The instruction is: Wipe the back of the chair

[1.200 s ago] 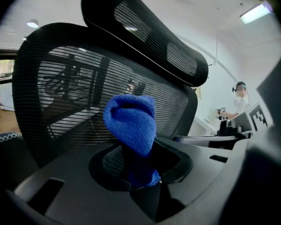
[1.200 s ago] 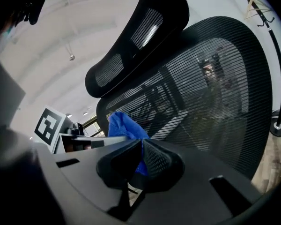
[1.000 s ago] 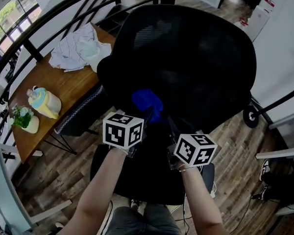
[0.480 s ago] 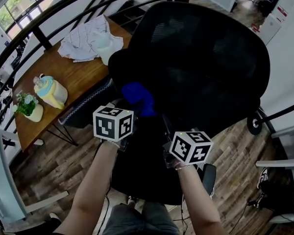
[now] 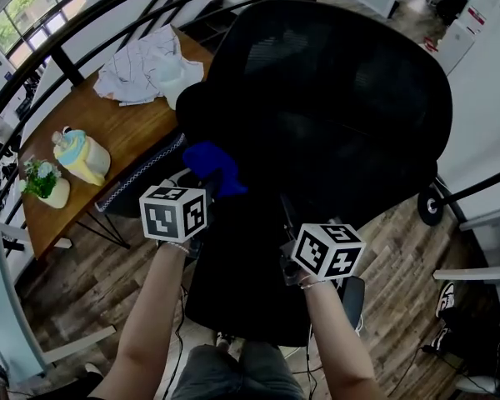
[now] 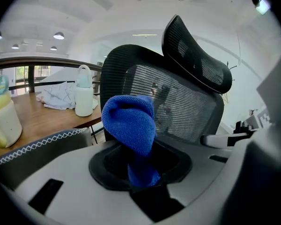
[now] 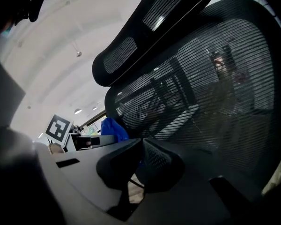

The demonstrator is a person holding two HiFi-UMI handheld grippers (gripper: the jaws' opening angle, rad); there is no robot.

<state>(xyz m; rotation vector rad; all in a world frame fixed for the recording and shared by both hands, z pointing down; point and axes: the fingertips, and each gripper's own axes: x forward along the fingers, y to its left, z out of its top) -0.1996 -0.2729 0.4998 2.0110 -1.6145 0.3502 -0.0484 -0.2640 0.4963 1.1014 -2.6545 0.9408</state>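
Left hand-held gripper (image 6: 141, 175): jaws clamped on a blue cloth (image 6: 131, 121). The cloth bunched up out of the jaws and folded over at the top. The part pinched inside was hidden by the jaw housing.

Right hand-held gripper (image 7: 139, 170): jaws drawn together with only a dark sliver between them and nothing in it. In the head view its tips were lost under the marker cube, black against the black chair.

Head view: the cloth (image 5: 210, 163) sat left of centre, at the left edge of the chair back (image 5: 333, 98). Whether it pressed on the mesh or hung just off it could not be told. The left gripper view showed the cloth in front of the back's mesh (image 6: 178, 102), with the headrest (image 6: 196, 55) above at upper right. The right gripper view was filled by mesh (image 7: 215, 93), with a scrap of the cloth (image 7: 113, 128) at the middle left.

The chair's seat and base merged into one dark mass at lower centre of the head view, and one caster (image 5: 429, 207) showed at the right.

Upper left of the head view: a wooden counter (image 5: 108, 132) partly behind a black railing (image 5: 108, 7), carrying crumpled white fabric (image 5: 142, 69), a pastel jug (image 5: 79, 157) and a small potted plant (image 5: 42, 190). A white bottle (image 6: 83, 97) stood on it in the left gripper view.
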